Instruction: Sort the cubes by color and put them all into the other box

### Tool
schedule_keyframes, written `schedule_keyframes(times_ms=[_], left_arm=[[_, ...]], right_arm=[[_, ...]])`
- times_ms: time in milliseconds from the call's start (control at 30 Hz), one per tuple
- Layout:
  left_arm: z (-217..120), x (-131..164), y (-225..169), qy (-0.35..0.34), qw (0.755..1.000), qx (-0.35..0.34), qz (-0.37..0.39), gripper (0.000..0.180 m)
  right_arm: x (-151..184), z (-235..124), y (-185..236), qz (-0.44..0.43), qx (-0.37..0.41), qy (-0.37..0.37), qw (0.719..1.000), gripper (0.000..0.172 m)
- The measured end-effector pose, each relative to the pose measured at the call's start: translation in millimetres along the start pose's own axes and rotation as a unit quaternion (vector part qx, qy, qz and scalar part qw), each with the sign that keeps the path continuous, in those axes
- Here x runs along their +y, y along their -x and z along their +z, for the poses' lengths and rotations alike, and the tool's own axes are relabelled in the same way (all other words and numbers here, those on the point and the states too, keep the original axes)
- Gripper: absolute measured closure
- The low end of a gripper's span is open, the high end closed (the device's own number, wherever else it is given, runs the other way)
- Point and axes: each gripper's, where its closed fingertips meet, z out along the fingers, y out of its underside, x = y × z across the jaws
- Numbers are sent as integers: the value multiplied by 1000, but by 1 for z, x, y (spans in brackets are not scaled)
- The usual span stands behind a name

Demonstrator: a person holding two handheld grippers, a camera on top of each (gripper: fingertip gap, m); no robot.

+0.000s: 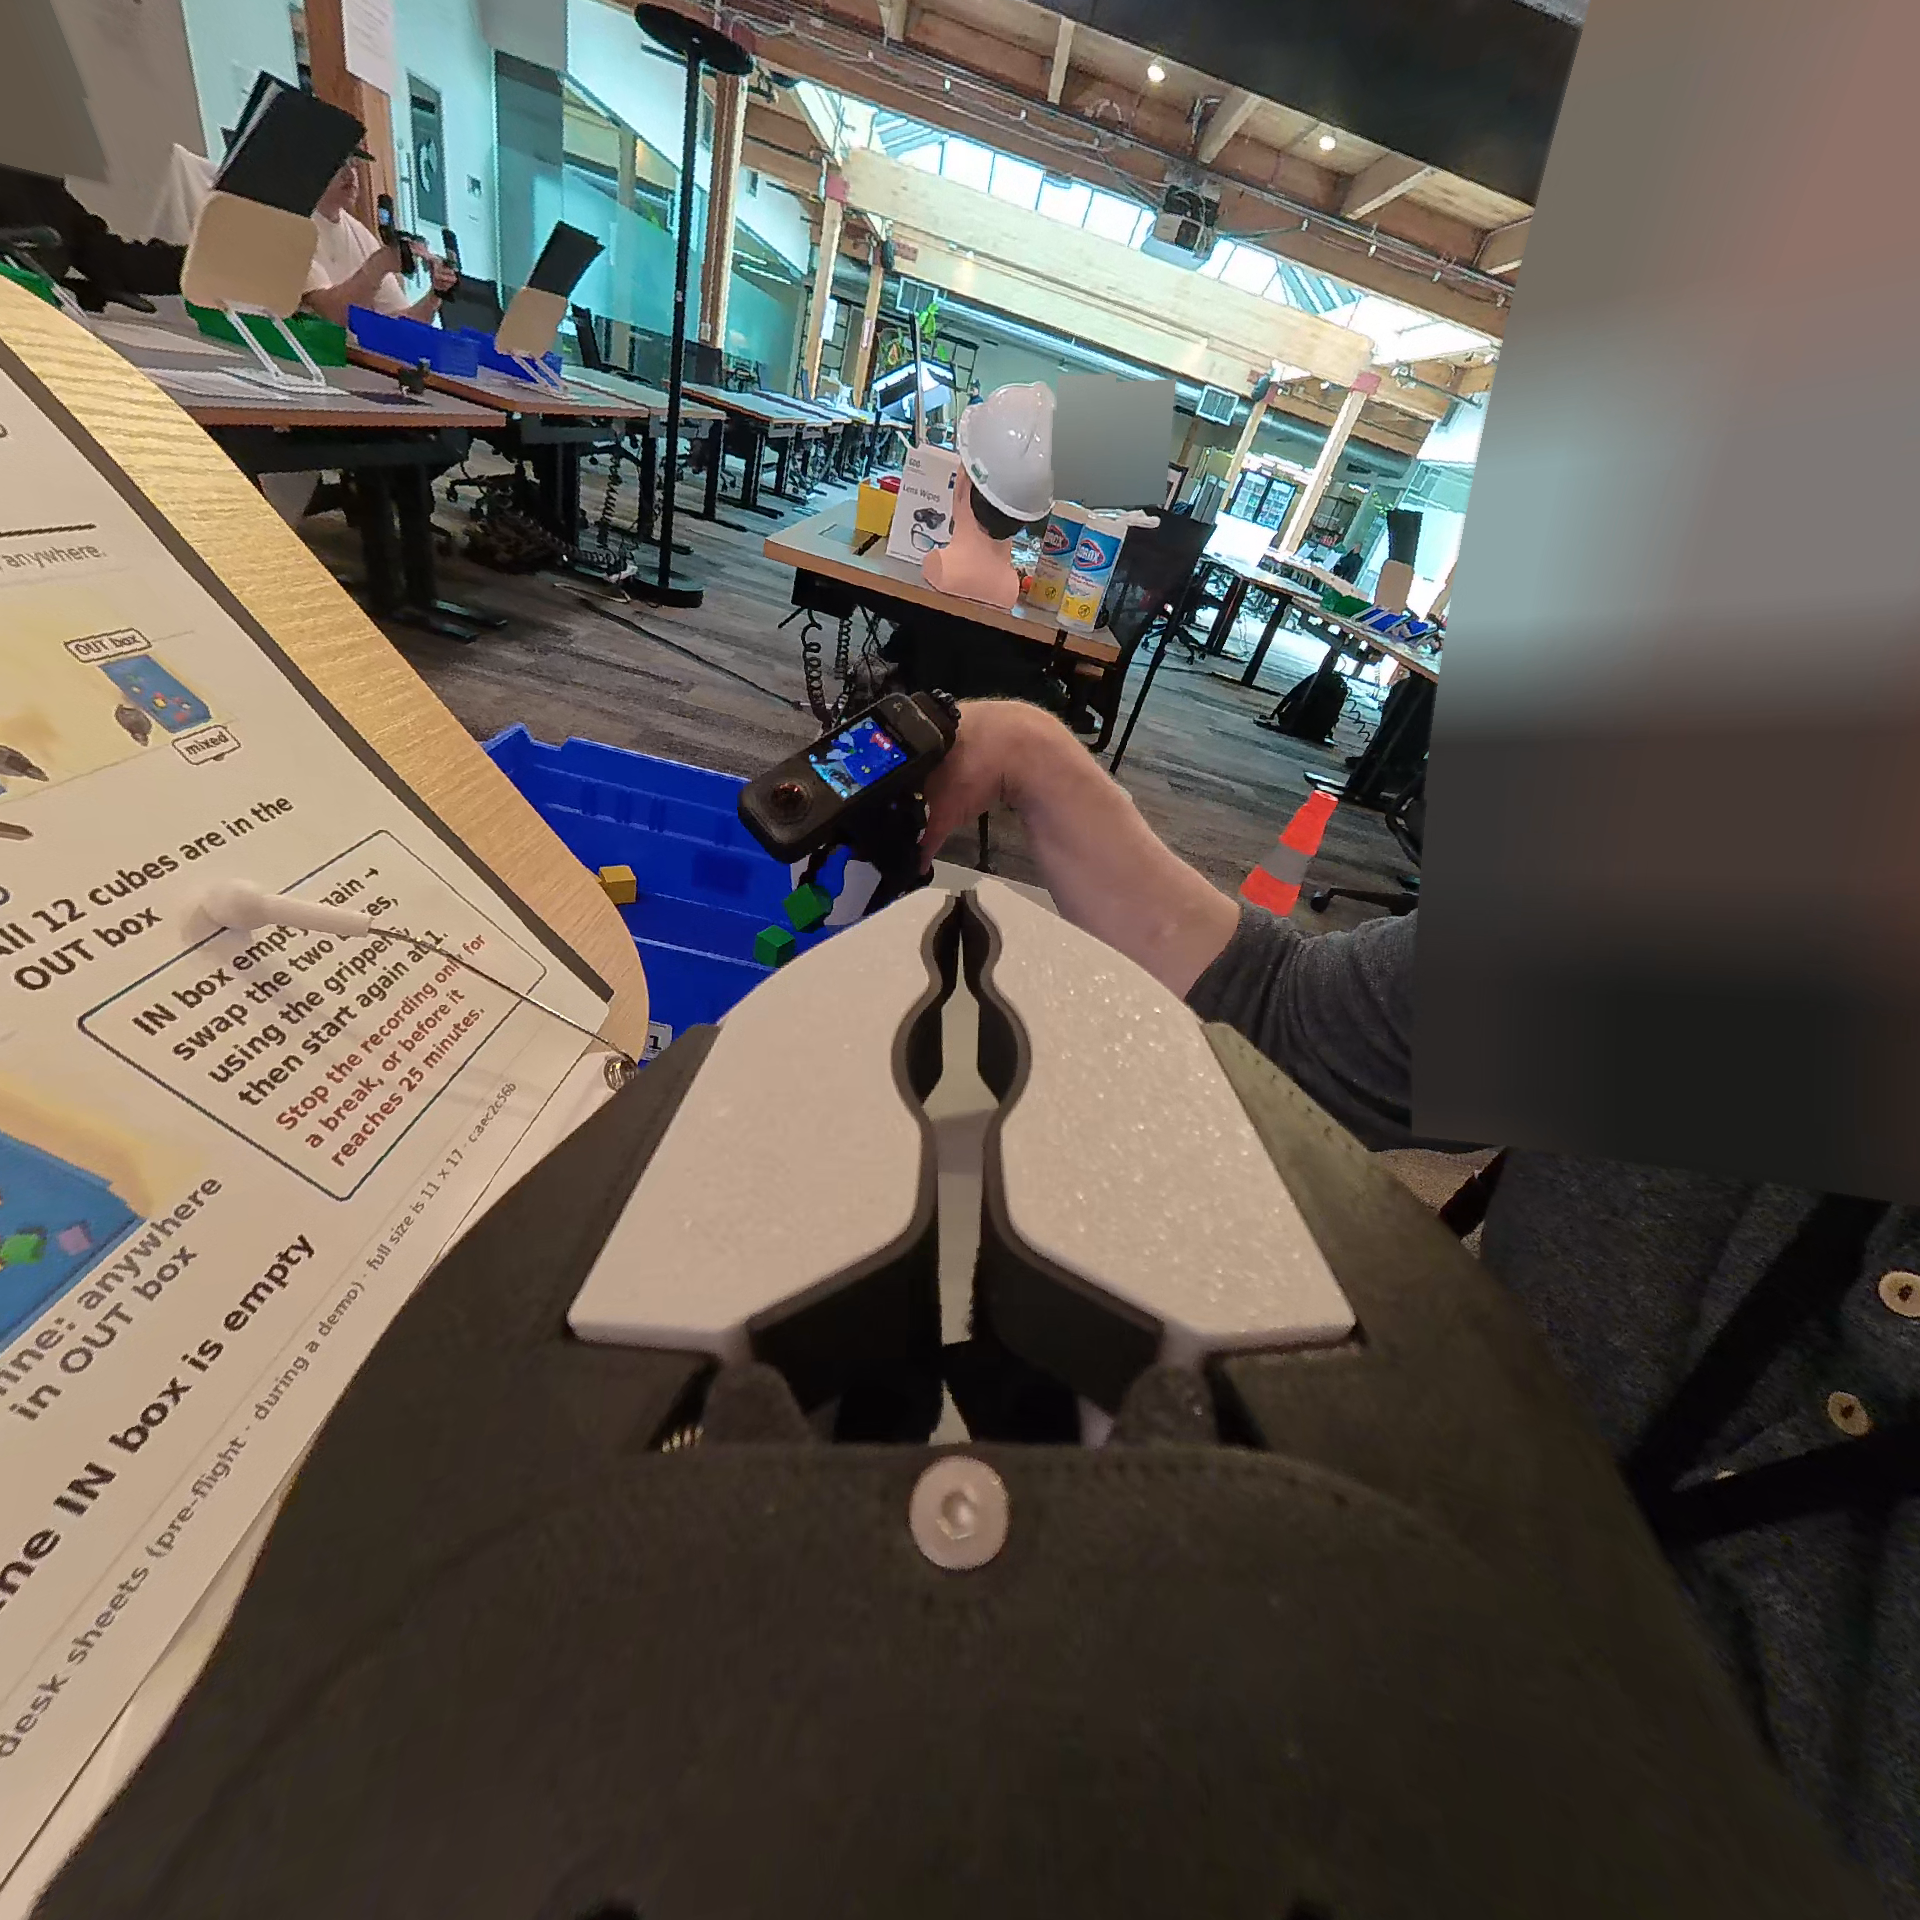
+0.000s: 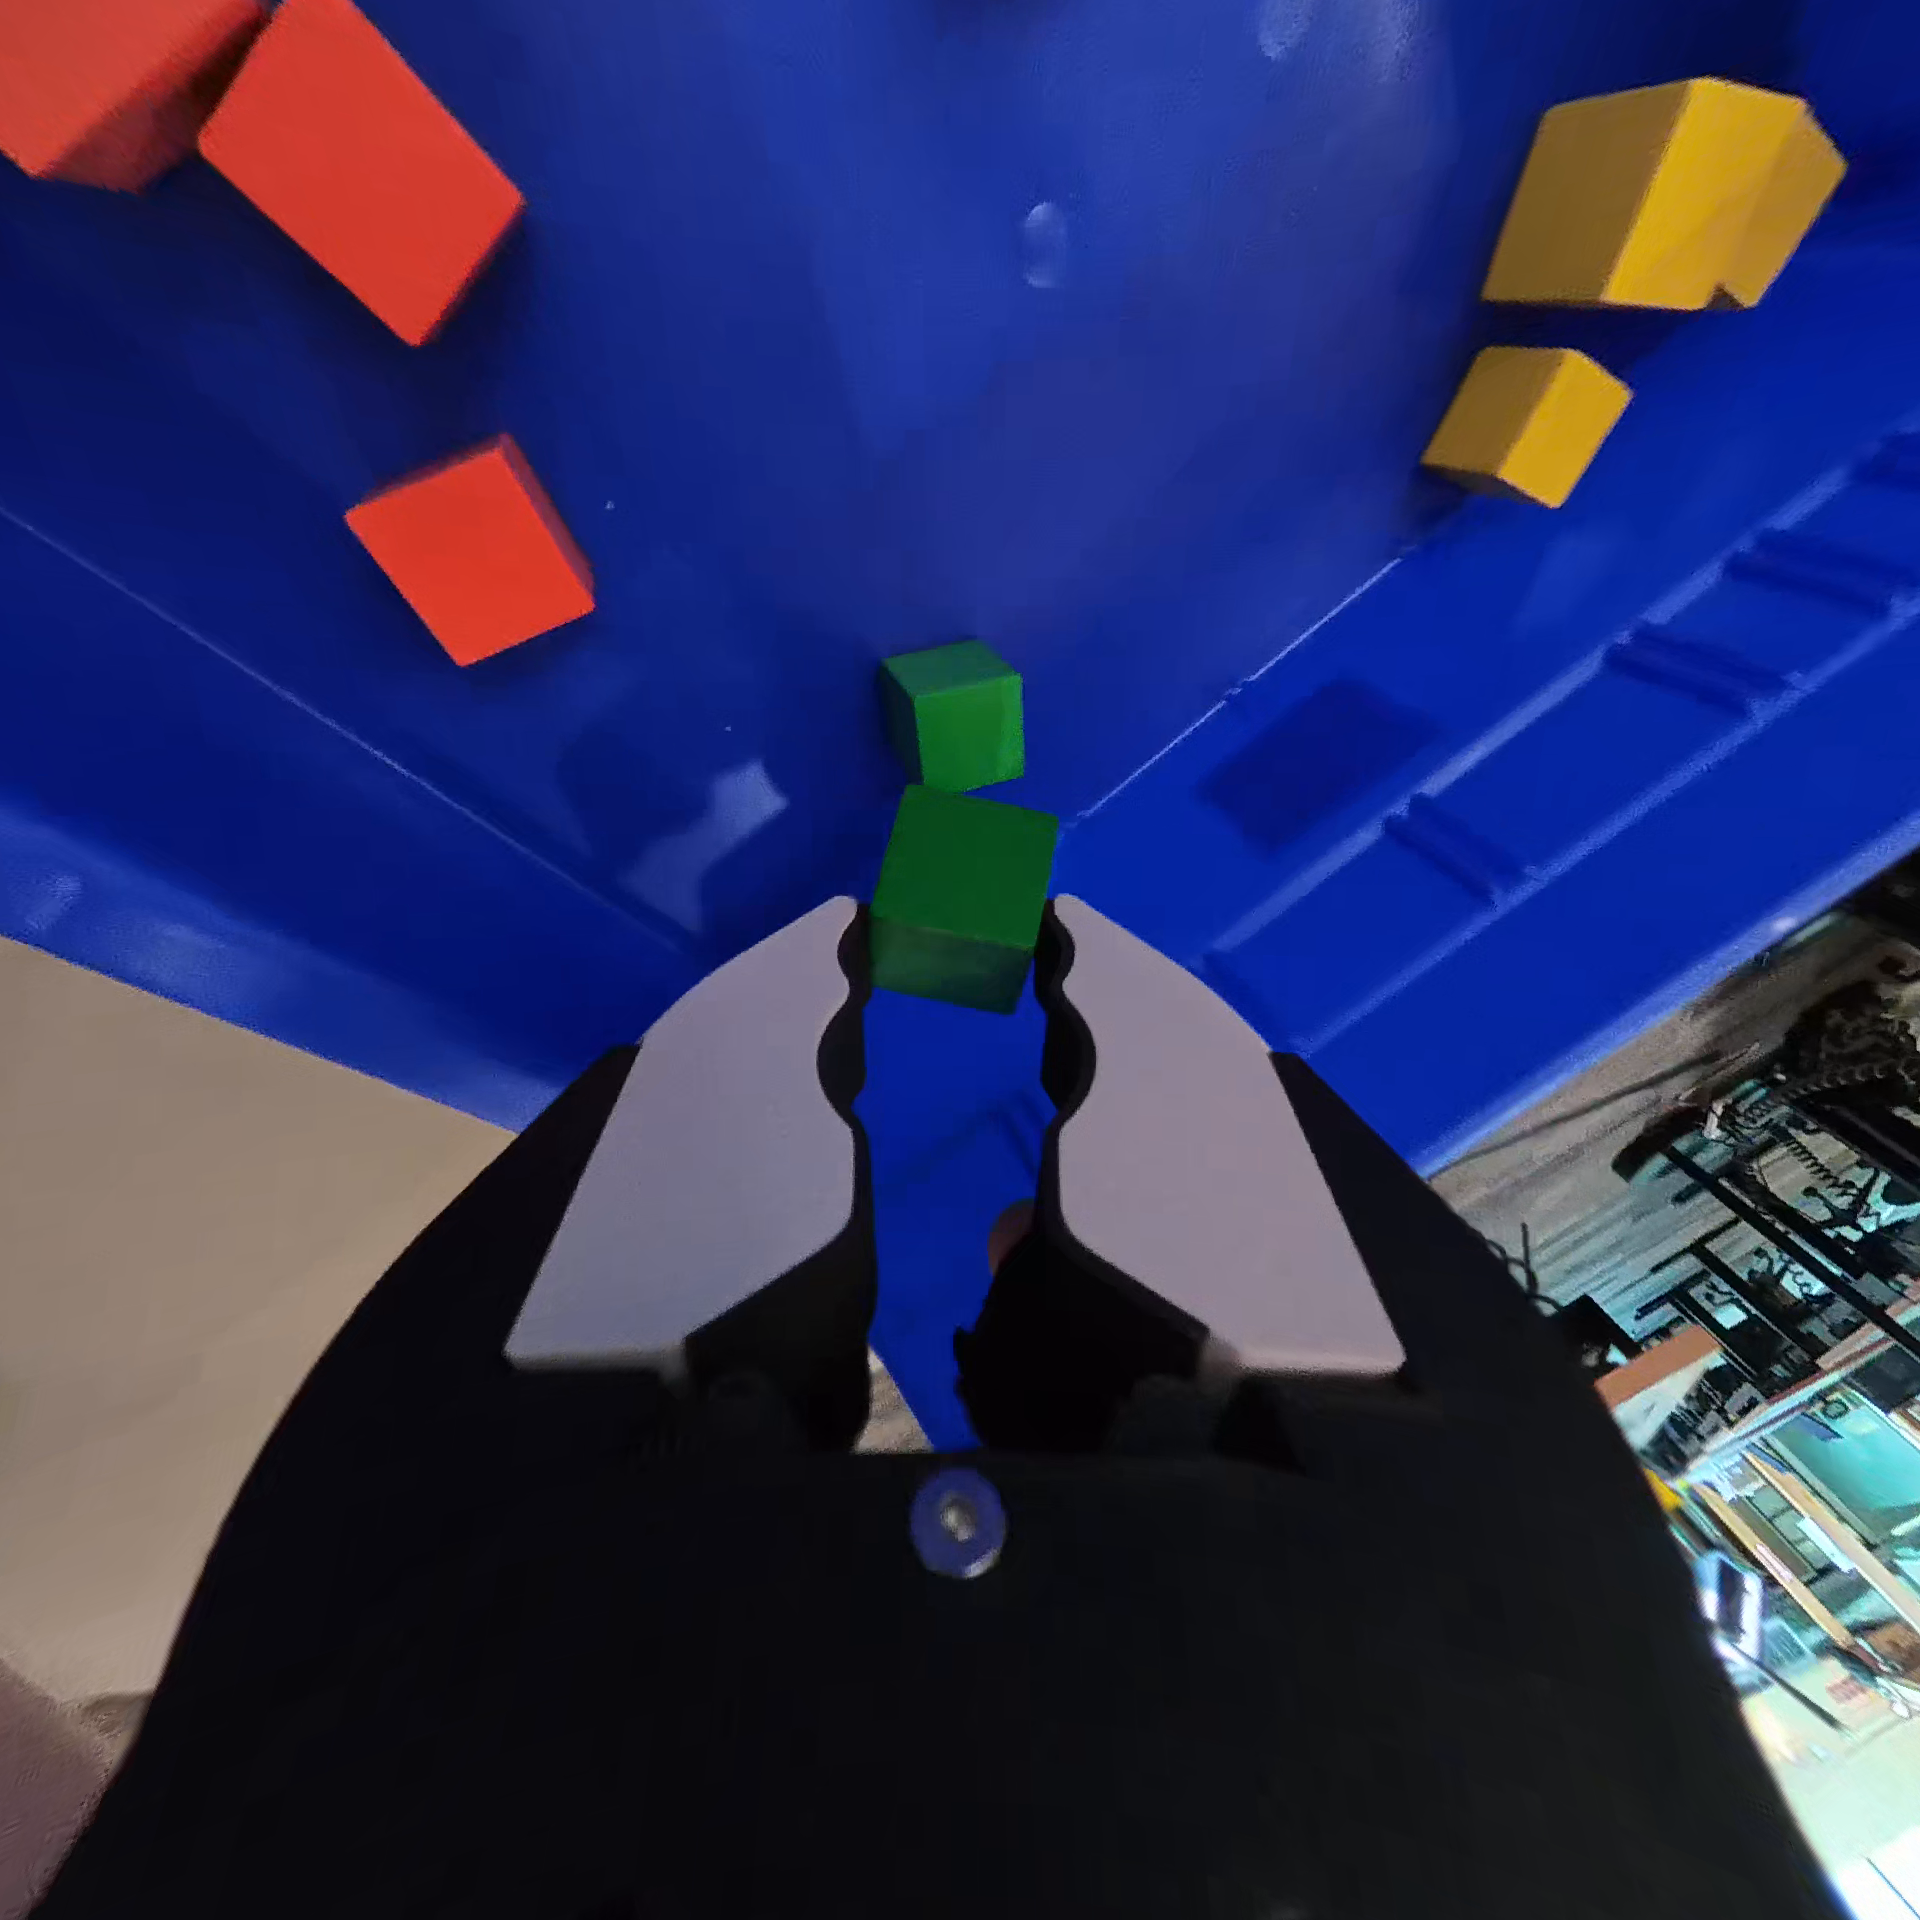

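My right gripper [image 2: 956, 920] is shut on a green cube [image 2: 961, 883], pinched at the fingertips just above the floor of the blue box [image 2: 831, 364], near a corner. A second green cube [image 2: 956, 712] lies right beyond it. Three red cubes [image 2: 358, 166] lie at the left of the box and two yellow cubes [image 2: 1662, 197] at the right. My left gripper [image 1: 961, 904] is shut with nothing between its pads, held up and away from the box. The left wrist view shows the blue box [image 1: 644, 821] and the right gripper over it with the green cube [image 1: 808, 906].
A wooden board with a printed sheet [image 1: 208, 935] stands close on the left of my left gripper. A person's forearm [image 1: 1091, 831] reaches to the right gripper. Beige tabletop [image 2: 208, 1143] borders the box. An orange cone [image 1: 1294, 852] stands on the floor.
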Motion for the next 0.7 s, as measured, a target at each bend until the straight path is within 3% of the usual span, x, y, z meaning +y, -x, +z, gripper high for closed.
schedule_keyframes(times_ms=[467,700], left_arm=[[1,2,-3,10,1000,5,2,180],[-3,-1,-2,13,1000,-4,13,180]], right_arm=[[-1,26,15,-15,-31,65,997,142],[-8,11,10,-15,-6,42,999,123]])
